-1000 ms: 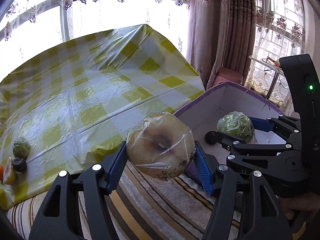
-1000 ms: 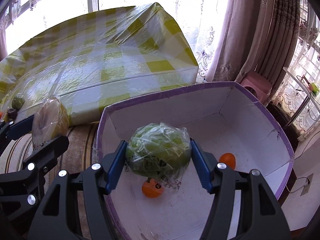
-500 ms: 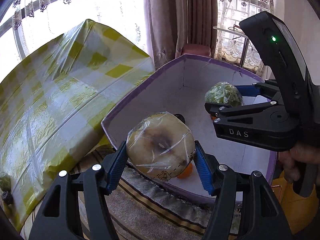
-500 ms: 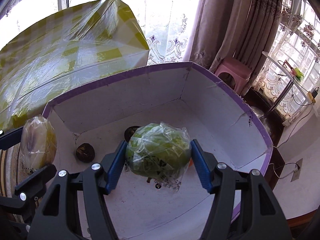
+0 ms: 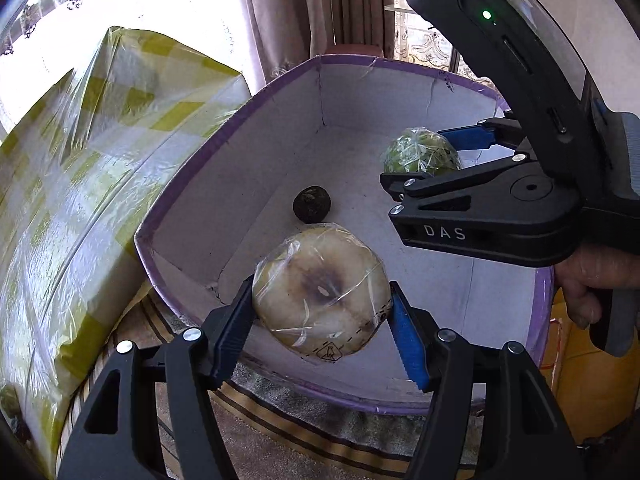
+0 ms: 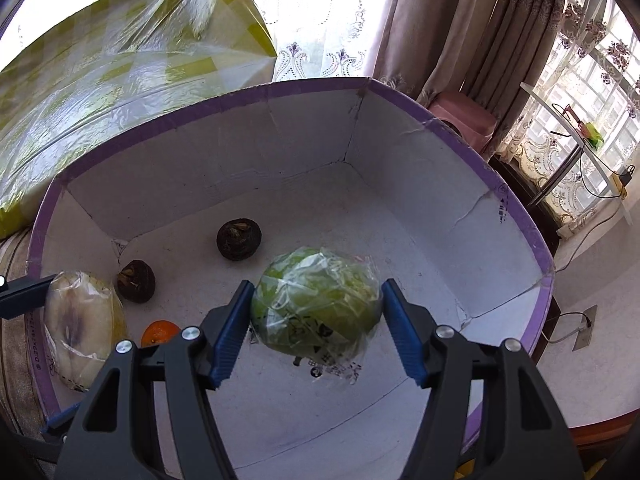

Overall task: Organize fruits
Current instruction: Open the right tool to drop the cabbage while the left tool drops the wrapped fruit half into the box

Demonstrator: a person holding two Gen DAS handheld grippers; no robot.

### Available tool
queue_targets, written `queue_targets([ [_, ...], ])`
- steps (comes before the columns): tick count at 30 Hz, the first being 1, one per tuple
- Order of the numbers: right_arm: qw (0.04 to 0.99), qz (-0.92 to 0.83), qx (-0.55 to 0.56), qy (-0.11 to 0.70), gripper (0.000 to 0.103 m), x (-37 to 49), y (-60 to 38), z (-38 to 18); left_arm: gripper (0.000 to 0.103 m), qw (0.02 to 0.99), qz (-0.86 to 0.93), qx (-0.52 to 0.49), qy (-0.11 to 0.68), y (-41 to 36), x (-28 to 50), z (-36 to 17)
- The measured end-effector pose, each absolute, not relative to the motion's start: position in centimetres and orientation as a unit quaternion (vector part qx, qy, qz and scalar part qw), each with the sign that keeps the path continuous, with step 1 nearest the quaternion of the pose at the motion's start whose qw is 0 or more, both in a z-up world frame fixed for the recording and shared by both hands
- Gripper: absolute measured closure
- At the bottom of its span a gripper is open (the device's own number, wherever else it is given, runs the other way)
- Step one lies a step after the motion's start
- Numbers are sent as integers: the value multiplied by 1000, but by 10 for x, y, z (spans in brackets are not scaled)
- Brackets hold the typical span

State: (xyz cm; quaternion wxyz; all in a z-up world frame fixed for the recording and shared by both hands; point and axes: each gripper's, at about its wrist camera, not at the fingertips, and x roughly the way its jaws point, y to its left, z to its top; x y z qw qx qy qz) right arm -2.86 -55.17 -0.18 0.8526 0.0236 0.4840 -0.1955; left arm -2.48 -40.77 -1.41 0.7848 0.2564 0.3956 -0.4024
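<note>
- A white box [image 6: 400, 216] with a purple rim sits on a striped rug [image 5: 280, 432], beside a table under a yellow-checked cloth [image 5: 80, 160] at the left; curtains [image 6: 460, 20] hang behind.
- The left gripper [image 5: 322, 312] clamps a wrapped pale fruit [image 5: 320, 292] over the box's near rim, lower centre.
- The right gripper [image 6: 316, 300] clamps a wrapped green fruit [image 6: 316, 296] above the box floor.
- Two dark fruits [image 6: 239, 239] and an orange [image 6: 160, 330] lie inside, left of it.

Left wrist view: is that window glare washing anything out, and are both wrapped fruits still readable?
Left wrist: window blown white, pale wrapped fruit sharp, film glinting. Right wrist: glare on checkered plastic cover, green wrapped fruit clear; fisheye bends the box rim.
</note>
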Motion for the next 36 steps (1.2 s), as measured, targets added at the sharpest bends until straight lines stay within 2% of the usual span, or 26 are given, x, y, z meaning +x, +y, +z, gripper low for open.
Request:
queue_targets([
  [4, 854, -202, 16, 479, 31, -28, -549, 0, 40, 781, -402, 267, 396, -412, -24, -19],
  [11, 852, -207, 15, 480, 22, -29, -551, 1, 30, 774, -414, 265, 399, -413, -25, -22],
  [21, 854, -221, 22, 471, 22, -30, -556, 5, 28, 783, -411, 259, 389, -408, -30, -20],
  [23, 858, -225, 38, 459, 22, -34, -562, 11, 22, 790, -407, 251, 384, -404, -30, -16],
  [36, 885, -223, 55, 405, 22, -41, -553, 54, 19, 870, -329, 140, 339, -342, -5, 34],
])
